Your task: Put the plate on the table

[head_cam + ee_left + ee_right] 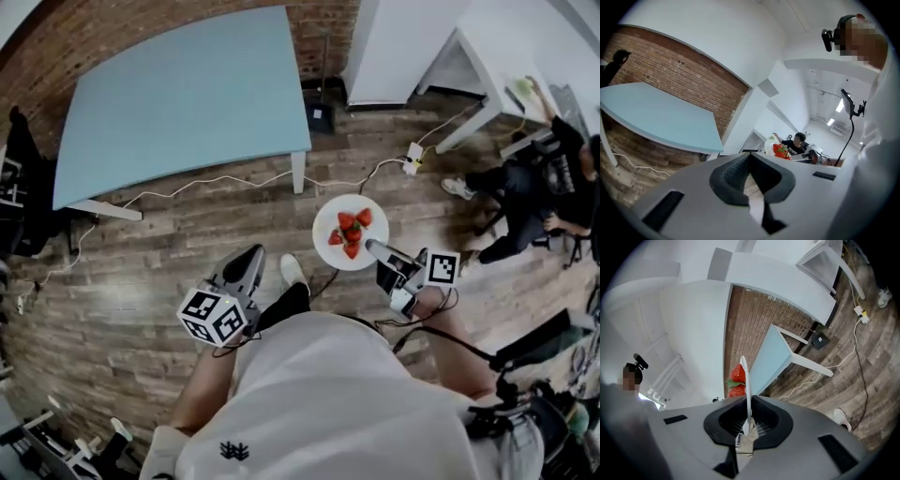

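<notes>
A white plate (330, 217) with several strawberries (352, 232) hangs above the wooden floor, in front of the person. My right gripper (373, 248) is shut on the plate's near rim. In the right gripper view the plate (747, 394) shows edge-on between the jaws, with strawberries (737, 380) on its left side. The light blue table (178, 94) stands at the far left, bare on top. My left gripper (249, 265) is held low at the left, jaws close together with nothing between them. The plate (769, 146) shows far off in the left gripper view.
A white cable (225, 180) runs over the wooden floor to a power strip (412, 157). A seated person (534, 192) is at the far right beside a white desk (487, 66). A black box (319, 116) sits by the table leg (298, 172). Brick wall behind.
</notes>
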`<move>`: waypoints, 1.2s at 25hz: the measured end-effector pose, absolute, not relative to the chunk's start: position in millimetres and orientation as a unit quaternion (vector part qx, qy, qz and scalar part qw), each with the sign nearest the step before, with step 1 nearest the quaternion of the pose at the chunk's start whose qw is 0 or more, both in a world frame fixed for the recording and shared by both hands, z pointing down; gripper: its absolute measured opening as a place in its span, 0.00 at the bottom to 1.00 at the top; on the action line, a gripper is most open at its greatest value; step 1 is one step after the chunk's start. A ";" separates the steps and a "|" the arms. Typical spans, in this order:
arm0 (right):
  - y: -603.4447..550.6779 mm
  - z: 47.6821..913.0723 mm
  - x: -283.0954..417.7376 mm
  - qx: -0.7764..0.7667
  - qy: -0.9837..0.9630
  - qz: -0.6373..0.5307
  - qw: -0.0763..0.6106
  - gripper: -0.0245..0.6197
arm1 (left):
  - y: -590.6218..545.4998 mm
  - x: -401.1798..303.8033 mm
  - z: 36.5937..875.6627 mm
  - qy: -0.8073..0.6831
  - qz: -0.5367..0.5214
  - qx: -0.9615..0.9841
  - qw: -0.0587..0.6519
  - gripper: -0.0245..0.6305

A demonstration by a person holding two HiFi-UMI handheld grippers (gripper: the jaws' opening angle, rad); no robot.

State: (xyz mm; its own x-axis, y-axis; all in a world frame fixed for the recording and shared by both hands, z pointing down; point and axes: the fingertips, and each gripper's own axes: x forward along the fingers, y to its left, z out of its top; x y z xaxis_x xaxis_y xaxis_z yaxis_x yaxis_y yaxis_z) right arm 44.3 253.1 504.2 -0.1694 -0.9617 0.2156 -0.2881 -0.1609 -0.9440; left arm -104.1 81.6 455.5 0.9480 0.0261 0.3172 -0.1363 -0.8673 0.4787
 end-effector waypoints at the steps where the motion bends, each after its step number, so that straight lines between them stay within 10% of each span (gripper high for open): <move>1: 234.8 500.7 54.7 -0.558 0.563 -0.517 0.322 0.08 | 65.4 -98.7 453.1 -0.029 0.157 0.954 0.256 0.04; 30: -222.7 583.2 262.5 -0.417 0.642 -0.623 0.157 0.08 | -186.7 11.5 417.5 -0.314 0.111 0.905 0.265 0.04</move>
